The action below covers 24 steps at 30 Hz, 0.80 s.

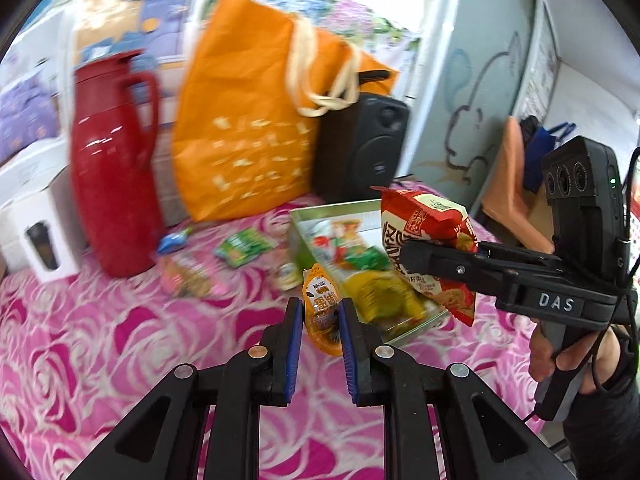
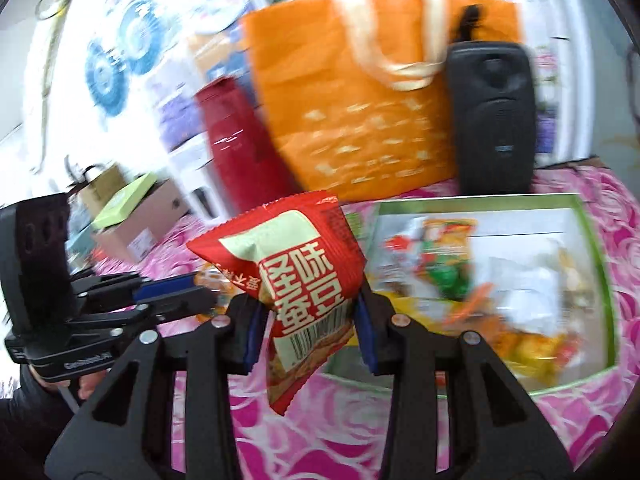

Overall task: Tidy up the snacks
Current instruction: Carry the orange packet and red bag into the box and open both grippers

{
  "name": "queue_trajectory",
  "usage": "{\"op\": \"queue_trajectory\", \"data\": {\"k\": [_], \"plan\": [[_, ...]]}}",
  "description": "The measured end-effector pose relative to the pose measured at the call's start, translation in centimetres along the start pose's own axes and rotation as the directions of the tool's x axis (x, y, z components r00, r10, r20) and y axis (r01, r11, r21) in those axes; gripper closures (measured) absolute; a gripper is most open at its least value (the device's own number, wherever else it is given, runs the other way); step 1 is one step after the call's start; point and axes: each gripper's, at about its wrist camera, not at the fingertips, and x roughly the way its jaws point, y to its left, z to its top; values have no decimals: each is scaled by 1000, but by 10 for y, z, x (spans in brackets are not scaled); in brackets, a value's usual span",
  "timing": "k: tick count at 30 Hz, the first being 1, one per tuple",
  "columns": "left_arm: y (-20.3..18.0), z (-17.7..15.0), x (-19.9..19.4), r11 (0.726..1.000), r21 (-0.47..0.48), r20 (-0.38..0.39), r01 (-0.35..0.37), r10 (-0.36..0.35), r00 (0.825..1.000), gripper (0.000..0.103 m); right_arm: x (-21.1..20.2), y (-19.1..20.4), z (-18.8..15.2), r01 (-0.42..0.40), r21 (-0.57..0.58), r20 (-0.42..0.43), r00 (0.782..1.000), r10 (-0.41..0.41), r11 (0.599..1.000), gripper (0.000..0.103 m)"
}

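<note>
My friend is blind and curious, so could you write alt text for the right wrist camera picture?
The right hand-held gripper pinches a red snack packet above a pink rose-patterned tablecloth. To its right lies a green-rimmed box holding snacks, with an orange tote bag and black speaker behind. The left hand-held gripper enters at left.

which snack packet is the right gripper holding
The big red packet, pinched between the right gripper fingers above the green tin. The left gripper holds a small orange packet instead.
</note>
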Motion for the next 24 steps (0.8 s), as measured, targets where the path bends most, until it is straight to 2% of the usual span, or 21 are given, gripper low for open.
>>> {"op": "queue_trajectory", "data": {"k": [5,10,13,19,22,24], "plan": [[-30,23,28,998,54,-10,42,-42,999,85,-22,-48,5,124,71,25,992,-126,990,62],[-51,46,62,994,64,-40,86,-83,996,85,-25,-81,5,264,82,8,964,-266,961,61],[-61,56,88,993,92,-64,75,-70,996,85,-17,-96,4,310,62,-15,951,-310,949,61],[-60,60,124,995,81,-106,62,-54,993,85,17,-120,5,369,27,-48,929,-368,929,60],[-56,58,136,995,76,-119,67,-58,991,84,34,-128,7,389,12,-52,920,-388,921,50],[-52,56,139,995,63,-129,74,-65,990,67,39,-130,5,404,-1,-53,913,-404,915,13]]}}
